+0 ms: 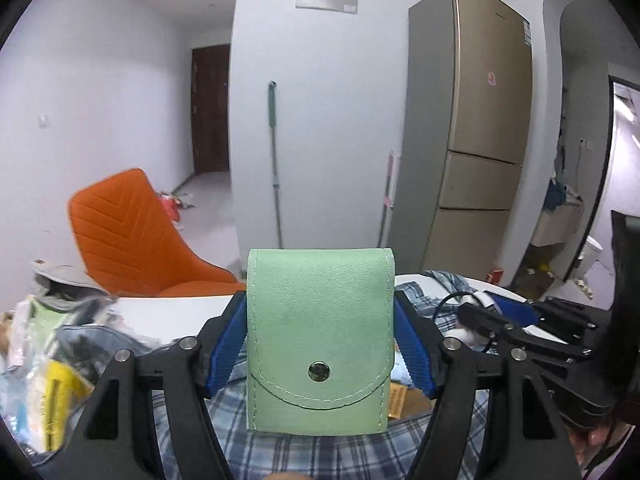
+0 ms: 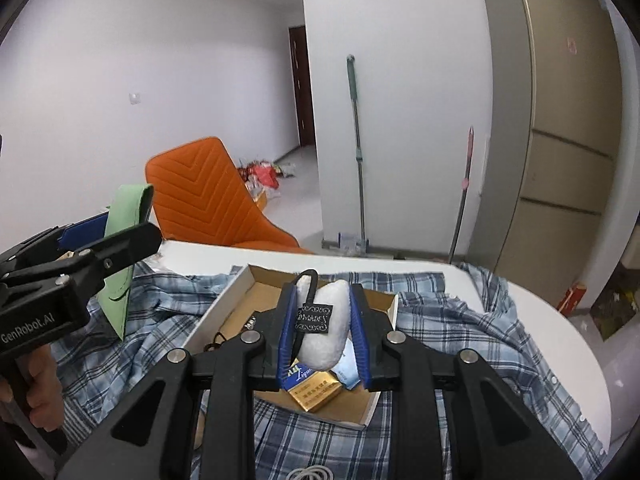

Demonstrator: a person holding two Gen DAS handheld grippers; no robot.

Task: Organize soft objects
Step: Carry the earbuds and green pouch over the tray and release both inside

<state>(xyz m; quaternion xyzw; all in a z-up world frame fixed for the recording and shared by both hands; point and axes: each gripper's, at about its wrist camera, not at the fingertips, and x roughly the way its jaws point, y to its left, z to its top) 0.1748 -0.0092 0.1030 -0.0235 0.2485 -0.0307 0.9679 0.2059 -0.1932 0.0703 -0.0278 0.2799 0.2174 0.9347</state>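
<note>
Holding both soft items off the table, so you're mid-task, nothing placed yet as far as I can judge. Your left gripper [image 1: 320, 344] clamps the green pouch [image 1: 318, 340] by its side edges, flap snapped shut, pouch upright above the plaid shirt [image 1: 320, 456]. Your right gripper [image 2: 322, 334] is squeezed narrow on the white plush item [image 2: 326, 320] with a black loop and tag, hanging over the shallow cardboard box [image 2: 224, 300]. That box holds a gold pack [image 2: 316, 392] and small bits, so it may be the drop spot; can't tell for sure. Left over: set both items down somewhere tidy, plus the crumpled shirt under everything and the clutter pile [image 1: 52, 344] at the table's left side.
</note>
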